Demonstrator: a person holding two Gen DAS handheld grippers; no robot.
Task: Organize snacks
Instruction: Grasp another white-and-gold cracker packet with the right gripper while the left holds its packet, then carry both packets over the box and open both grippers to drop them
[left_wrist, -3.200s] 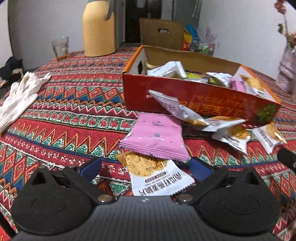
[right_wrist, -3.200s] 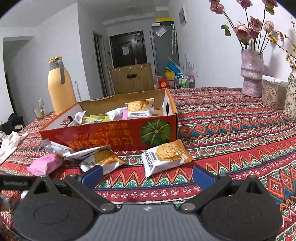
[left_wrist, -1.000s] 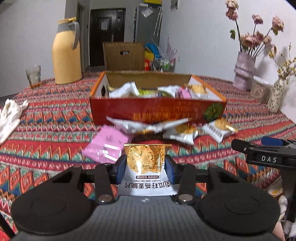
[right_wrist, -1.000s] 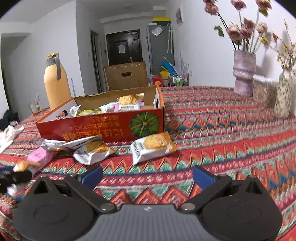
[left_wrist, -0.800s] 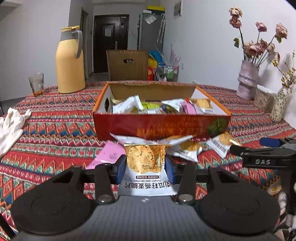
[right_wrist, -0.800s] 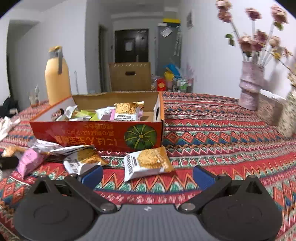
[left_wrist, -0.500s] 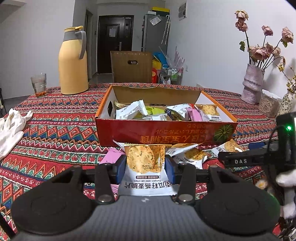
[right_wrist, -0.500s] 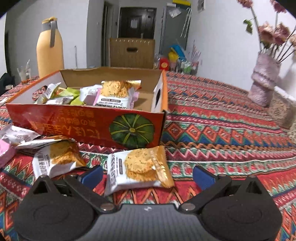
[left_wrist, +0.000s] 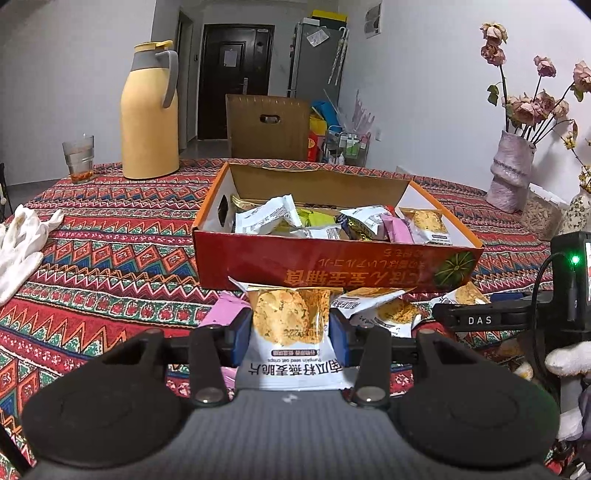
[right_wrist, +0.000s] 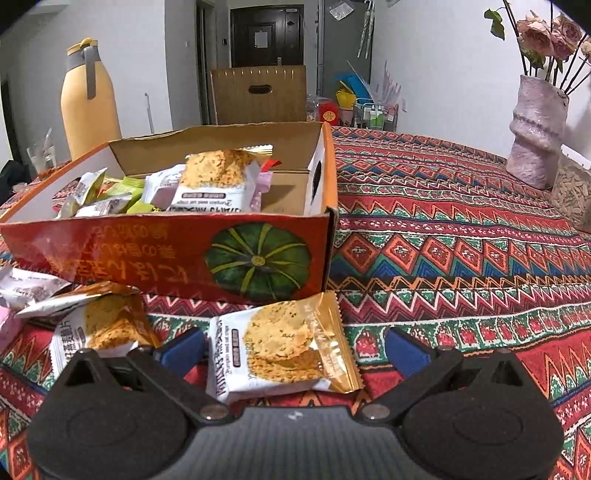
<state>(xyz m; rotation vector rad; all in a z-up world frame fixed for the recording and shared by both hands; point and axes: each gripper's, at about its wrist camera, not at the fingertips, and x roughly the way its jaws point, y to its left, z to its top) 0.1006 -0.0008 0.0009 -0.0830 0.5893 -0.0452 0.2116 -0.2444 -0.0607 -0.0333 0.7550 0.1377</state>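
Note:
My left gripper (left_wrist: 290, 332) is shut on an oat-crisp packet (left_wrist: 290, 328), white below and golden above, held off the table in front of the orange snack box (left_wrist: 332, 269). The box holds several packets. In the right wrist view my right gripper (right_wrist: 293, 349) is open, its blue pads on either side of another oat-crisp packet (right_wrist: 277, 347) that lies flat on the tablecloth near the box's right corner (right_wrist: 328, 251). The pads stand clear of it. A similar packet (right_wrist: 99, 325) lies just left. My right gripper also shows low in front of the box (left_wrist: 480, 319) in the left wrist view.
A pink packet (left_wrist: 225, 310) and more loose packets (left_wrist: 376, 306) lie along the box front. A yellow thermos (left_wrist: 149, 110), a glass (left_wrist: 78, 158) and white gloves (left_wrist: 18, 243) are at the left. A pink vase (right_wrist: 535, 136) and a jar (right_wrist: 572, 188) stand at the right.
The right gripper came forward and down until the flat oat-crisp packet lay between its open pads. The left gripper kept its packet and rose a little, so more of the box's inside shows.

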